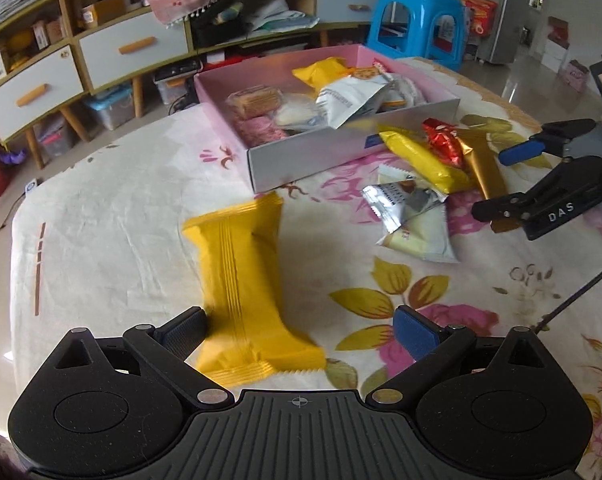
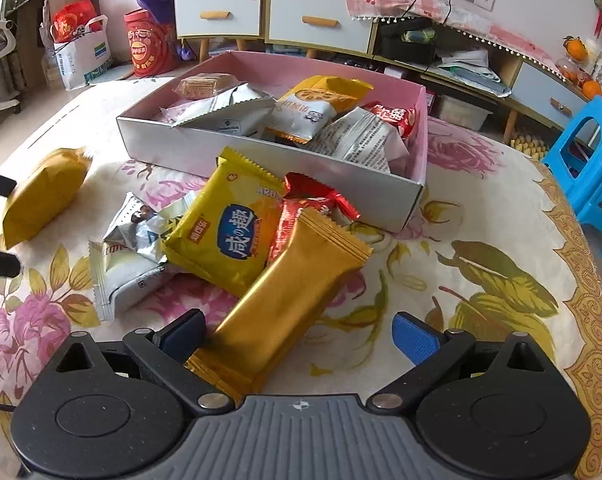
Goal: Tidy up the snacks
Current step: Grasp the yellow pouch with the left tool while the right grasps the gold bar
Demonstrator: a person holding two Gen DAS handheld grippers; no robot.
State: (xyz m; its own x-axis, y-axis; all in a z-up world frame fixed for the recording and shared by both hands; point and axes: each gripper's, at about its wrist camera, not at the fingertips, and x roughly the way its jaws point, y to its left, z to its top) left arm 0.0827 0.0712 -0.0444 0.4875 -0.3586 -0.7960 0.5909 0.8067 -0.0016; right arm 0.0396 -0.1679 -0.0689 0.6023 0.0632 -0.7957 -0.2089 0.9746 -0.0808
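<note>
Jaws spread wide, the left gripper (image 1: 299,330) straddles a yellow snack packet (image 1: 243,292) lying flat on the floral tablecloth (image 1: 101,216), its long axis running away toward the pink box (image 1: 301,160). The right gripper (image 2: 299,330), likewise open, frames a gold wafer bar (image 2: 285,296) angled up-right, just before the loose snack pile (image 2: 221,236).

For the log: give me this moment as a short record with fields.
left gripper: open, around the orange-yellow packet lying alone on the cloth
right gripper: open, over the end of the gold packet
box: pink inside, already holds several snacks
loose pile: yellow biscuit packet, red packet, silver packets
surface: floral cloth
</note>
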